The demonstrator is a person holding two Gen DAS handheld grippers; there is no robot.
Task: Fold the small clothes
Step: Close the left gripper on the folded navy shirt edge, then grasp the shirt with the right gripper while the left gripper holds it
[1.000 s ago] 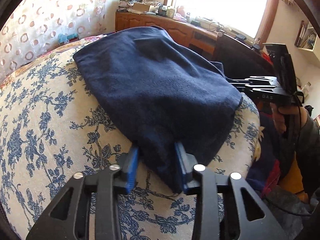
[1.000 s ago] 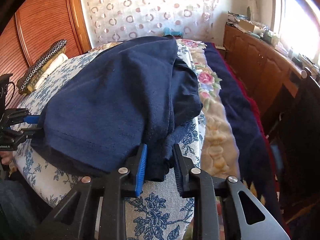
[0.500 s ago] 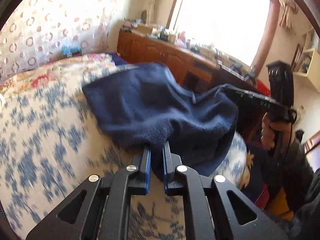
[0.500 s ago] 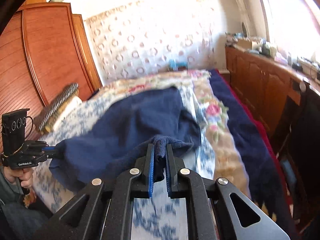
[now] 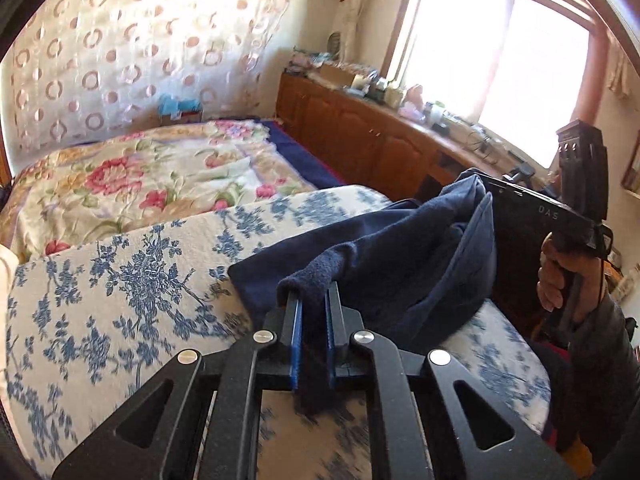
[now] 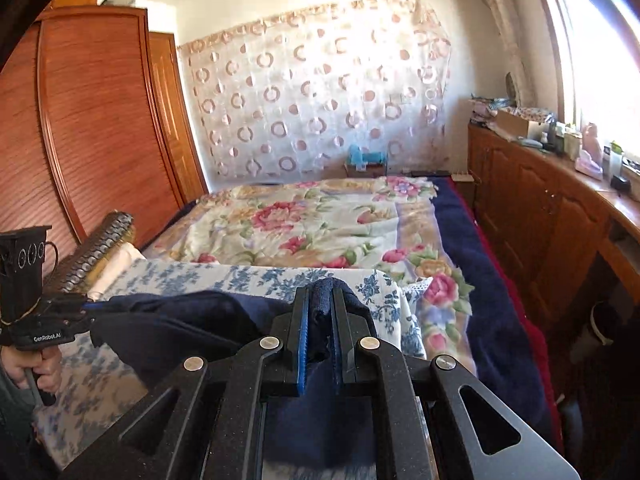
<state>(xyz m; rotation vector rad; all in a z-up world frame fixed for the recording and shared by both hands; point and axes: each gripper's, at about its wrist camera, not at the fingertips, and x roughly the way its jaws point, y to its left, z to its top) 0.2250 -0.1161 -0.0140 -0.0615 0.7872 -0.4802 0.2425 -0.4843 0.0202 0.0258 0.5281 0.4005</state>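
A dark navy fleece garment [image 5: 400,264] hangs lifted above the blue-flowered bedspread [image 5: 120,280], stretched between both grippers. My left gripper [image 5: 313,300] is shut on one bunched corner of it. My right gripper [image 6: 320,296] is shut on the opposite corner of the garment [image 6: 180,320]. In the left wrist view the right gripper [image 5: 486,184] shows at the far right, held by a hand [image 5: 556,276]. The right wrist view shows the left gripper [image 6: 90,306] at the far left, also pinching the cloth. The lower part of the garment sags toward the bed.
A rose-patterned blanket [image 6: 304,220] and a navy blanket edge [image 6: 472,248] cover the far bed. Wooden cabinets [image 6: 532,208] with clutter on top run under the window at right. A wooden wardrobe [image 6: 92,120] and rolled items [image 6: 92,248] stand at left.
Both grippers closed on the garment's near corners and lifted them off the bed. The cloth, flat a second ago, now hangs bunched between them, and both views tilted up toward the far wall.
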